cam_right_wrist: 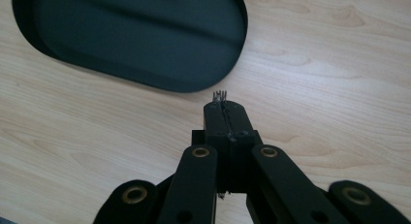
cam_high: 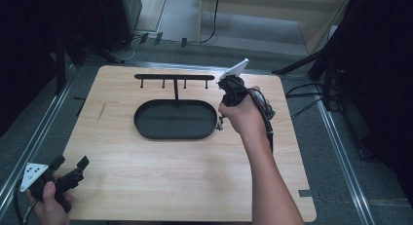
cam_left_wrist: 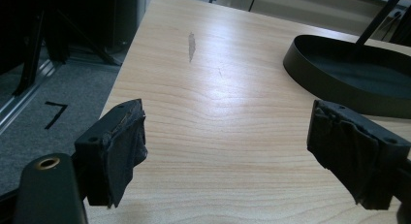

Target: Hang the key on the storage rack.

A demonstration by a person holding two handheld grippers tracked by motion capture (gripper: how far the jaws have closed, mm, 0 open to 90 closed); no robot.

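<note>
Right gripper view looks down its own fingers, which are pressed flat together with no gap, and a small metal piece sticks out as a few thin bright prongs past the tips of the right gripper; it is too small to tell what kind of thing it is. Just beyond it lies the near rim of the black oval tray, apart from the tips, with bare desk beneath. In the high view the right gripper points down just off the tray's right end, held in the right hand, and the metal piece hangs as a faint glint at the tips. Behind the tray rises the stand's thin post, carrying a crossbar with four short pegs hanging under it. The work looks like bringing the piece to this stand, either onto a peg or into the tray. To do it well, the grip should stay firm until the piece is truly over its place, since so little of it is pinched and it could slip or spring away; coming at a peg from the front and slightly below would keep the light stand from being knocked. The left gripper rests at the desk's near left corner, its fingers wide apart with nothing between them.
</note>
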